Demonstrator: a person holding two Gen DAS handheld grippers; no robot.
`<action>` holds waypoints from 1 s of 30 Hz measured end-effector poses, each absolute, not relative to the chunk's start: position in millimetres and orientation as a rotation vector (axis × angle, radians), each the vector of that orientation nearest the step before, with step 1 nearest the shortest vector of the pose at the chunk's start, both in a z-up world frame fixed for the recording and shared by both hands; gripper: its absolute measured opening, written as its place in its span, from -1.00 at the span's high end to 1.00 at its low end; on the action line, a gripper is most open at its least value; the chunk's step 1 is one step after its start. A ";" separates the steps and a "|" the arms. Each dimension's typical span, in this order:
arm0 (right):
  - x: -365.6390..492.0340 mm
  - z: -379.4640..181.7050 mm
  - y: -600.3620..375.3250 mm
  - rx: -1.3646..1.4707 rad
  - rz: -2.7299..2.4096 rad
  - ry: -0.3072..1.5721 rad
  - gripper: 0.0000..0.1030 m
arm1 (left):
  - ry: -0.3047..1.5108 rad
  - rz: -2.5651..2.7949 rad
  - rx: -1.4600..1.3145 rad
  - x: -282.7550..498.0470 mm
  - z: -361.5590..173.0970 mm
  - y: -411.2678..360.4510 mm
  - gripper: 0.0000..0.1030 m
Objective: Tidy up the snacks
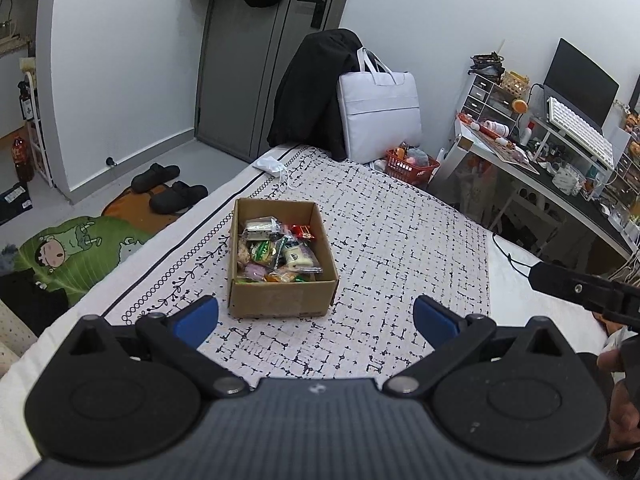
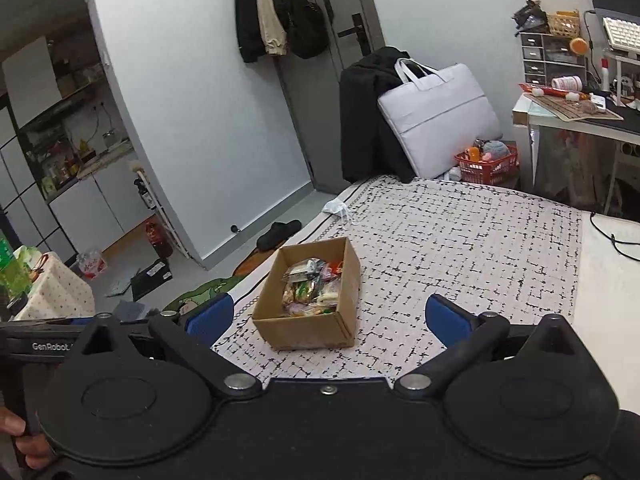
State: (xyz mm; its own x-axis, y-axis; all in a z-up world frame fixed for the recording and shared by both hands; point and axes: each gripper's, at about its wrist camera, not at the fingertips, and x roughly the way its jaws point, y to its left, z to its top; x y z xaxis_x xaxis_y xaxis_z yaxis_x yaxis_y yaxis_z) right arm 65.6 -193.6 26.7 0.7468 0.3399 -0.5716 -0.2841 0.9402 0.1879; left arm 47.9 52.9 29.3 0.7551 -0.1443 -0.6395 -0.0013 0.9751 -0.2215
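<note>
An open cardboard box [image 1: 280,300] sits on a white cloth with black dashes [image 1: 392,240] on the bed. It holds several wrapped snacks [image 1: 276,250]. My left gripper [image 1: 316,320] is open and empty, held above the cloth just short of the box. In the right wrist view the same box [image 2: 308,330] with snacks [image 2: 312,286] lies ahead and slightly left. My right gripper [image 2: 328,316] is open and empty, above the cloth near the box. Part of the right gripper shows at the right edge of the left wrist view.
A white face mask [image 1: 274,166] lies at the cloth's far corner. A white bag [image 1: 380,120] and a black coat [image 1: 316,92] stand at the bed's far end, beside a red basket [image 1: 412,166]. A cluttered desk [image 1: 540,168] is at right. Slippers [image 1: 168,188] lie on the floor at left.
</note>
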 end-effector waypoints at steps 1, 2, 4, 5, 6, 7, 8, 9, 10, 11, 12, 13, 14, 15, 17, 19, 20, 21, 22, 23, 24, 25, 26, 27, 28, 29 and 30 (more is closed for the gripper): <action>63.9 27.7 -192.5 0.087 0.347 0.641 -1.00 | 0.710 -0.078 -0.211 46.5 29.8 53.3 -1.00; 62.5 28.7 -191.3 0.083 0.350 0.639 -1.00 | 0.708 -0.078 -0.208 45.3 30.1 53.9 -1.00; 60.0 29.7 -189.2 0.077 0.351 0.636 -1.00 | 0.702 -0.079 -0.200 42.9 31.6 54.2 -1.00; 59.1 30.2 -188.1 0.075 0.351 0.636 -1.00 | 0.699 -0.081 -0.197 41.6 32.1 54.5 -1.00; 58.3 30.5 -187.5 0.075 0.353 0.636 -1.00 | 0.694 -0.082 -0.193 40.2 33.4 55.3 -1.00; 57.1 30.4 -187.0 0.077 0.357 0.636 -1.00 | 0.691 -0.081 -0.190 39.0 34.3 55.5 -1.00; 56.4 30.4 -186.8 0.079 0.360 0.637 -1.00 | 0.687 -0.077 -0.185 37.8 35.4 56.2 -1.00; 57.0 30.1 -186.9 0.079 0.360 0.638 -1.00 | 0.683 -0.075 -0.181 36.7 36.2 56.9 -1.00; 56.2 30.1 -186.2 0.077 0.360 0.638 -1.00 | 0.682 -0.075 -0.179 35.9 36.9 57.5 -1.00; 55.7 30.1 -186.2 0.075 0.359 0.639 -1.00 | 0.682 -0.076 -0.179 35.9 37.0 57.8 -1.00; 55.8 29.8 -186.0 0.075 0.358 0.639 -1.00 | 0.681 -0.076 -0.178 35.3 37.4 58.4 -1.00; 55.4 29.8 -186.1 0.074 0.358 0.639 -1.00 | 0.680 -0.075 -0.177 34.4 37.1 58.6 -1.00; 55.3 29.9 -186.1 0.073 0.357 0.640 -1.00 | 0.681 -0.076 -0.178 34.2 37.2 59.0 -1.00; 54.8 30.0 -185.8 0.072 0.355 0.639 -1.00 | 0.682 -0.080 -0.179 34.4 37.3 59.4 -1.00; 53.1 30.0 -185.8 0.072 0.355 0.638 -1.00 | 0.679 -0.076 -0.178 33.3 38.3 60.1 -1.00; 52.3 29.8 -185.5 0.072 0.354 0.639 -1.00 | 0.676 -0.075 -0.178 32.8 39.4 60.9 -1.00; 52.1 29.7 -185.4 0.072 0.354 0.639 -1.00 | 0.675 -0.075 -0.178 32.6 40.3 61.3 -1.00; 52.2 29.6 -185.1 0.071 0.354 0.640 -1.00 | 0.675 -0.075 -0.175 32.3 40.8 61.6 -1.00; 52.2 29.5 -184.7 0.071 0.355 0.642 -1.00 | 0.674 -0.075 -0.172 32.3 41.1 61.1 -1.00; 52.0 29.4 -184.2 0.070 0.355 0.643 -1.00 | 0.674 -0.075 -0.170 32.3 41.8 61.0 -1.00; 52.1 29.3 -183.5 0.069 0.355 0.644 -1.00 | 0.675 -0.076 -0.170 32.1 42.0 61.1 -1.00; 52.1 29.3 -183.3 0.067 0.355 0.644 -1.00 | 0.677 -0.076 -0.169 32.2 41.9 61.3 -1.00; 52.1 29.2 -183.3 0.067 0.356 0.644 -1.00 | 0.678 -0.076 -0.168 32.0 42.1 60.7 -1.00; 52.7 29.2 -183.2 0.067 0.357 0.645 -1.00 | 0.678 -0.076 -0.167 32.1 42.0 60.7 -1.00; 52.7 29.2 -183.4 0.068 0.357 0.644 -1.00 | 0.680 -0.077 -0.166 32.3 41.8 60.5 -1.00; 52.7 29.1 -183.5 0.069 0.358 0.644 -1.00 | 0.681 -0.078 -0.165 32.8 41.4 60.0 -1.00; 52.1 28.6 -183.2 0.069 0.358 0.644 -1.00 | 0.682 -0.079 -0.164 33.3 41.1 58.8 -1.00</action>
State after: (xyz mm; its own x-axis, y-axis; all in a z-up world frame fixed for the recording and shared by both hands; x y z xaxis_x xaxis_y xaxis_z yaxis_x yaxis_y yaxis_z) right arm 52.1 -183.2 28.6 0.7405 0.3475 -0.5753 -0.3047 0.9365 0.1734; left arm 33.3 58.8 41.1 0.7740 -0.1258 -0.6205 0.0186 0.9842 -0.1763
